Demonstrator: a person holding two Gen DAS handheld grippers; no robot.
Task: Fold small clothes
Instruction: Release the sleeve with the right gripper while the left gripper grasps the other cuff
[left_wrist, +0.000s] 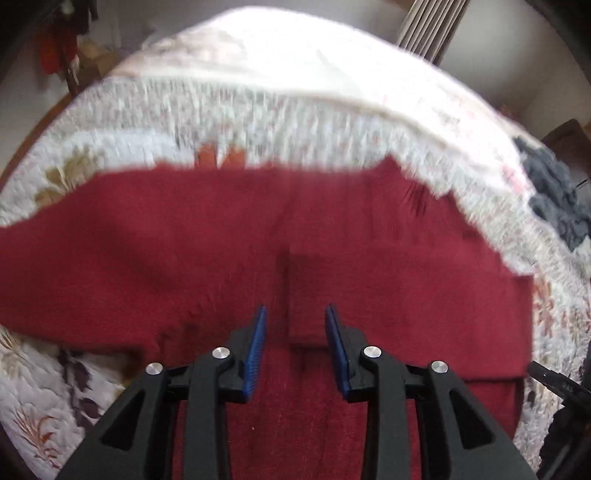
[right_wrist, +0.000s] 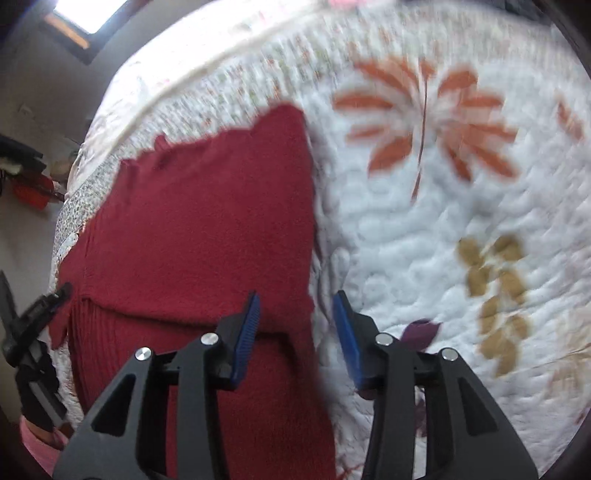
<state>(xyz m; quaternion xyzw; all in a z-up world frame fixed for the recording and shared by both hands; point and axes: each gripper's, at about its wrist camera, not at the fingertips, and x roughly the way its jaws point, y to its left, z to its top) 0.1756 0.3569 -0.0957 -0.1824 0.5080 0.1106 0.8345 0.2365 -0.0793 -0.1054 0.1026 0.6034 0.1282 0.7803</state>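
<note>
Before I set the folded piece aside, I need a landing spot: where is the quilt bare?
Free: the wide stretch of floral quilt right of the red sweater, and the band beyond its far edge. Crowded: the sweater fills the middle, and a dark garment lies at the quilt's right side. Both hand-held grippers, left and right, hang open.

Two handheld grippers, both alike. Left gripper (left_wrist: 295, 314): matte black plastic linkage arms with triangular cut-outs, four round silver pivot screws, and ridged blue pads (left_wrist: 256, 350) lining the inner faces of the fingers. Right gripper (right_wrist: 295, 302): same black frame, same silver screw heads, same ribbed blue pads (right_wrist: 245, 339). Seen from the right wrist view at the left edge, the other tool's black body with faint embossed lettering, unreadable. Below it, a pink sleeve (right_wrist: 37, 443) at the wrist.
</note>
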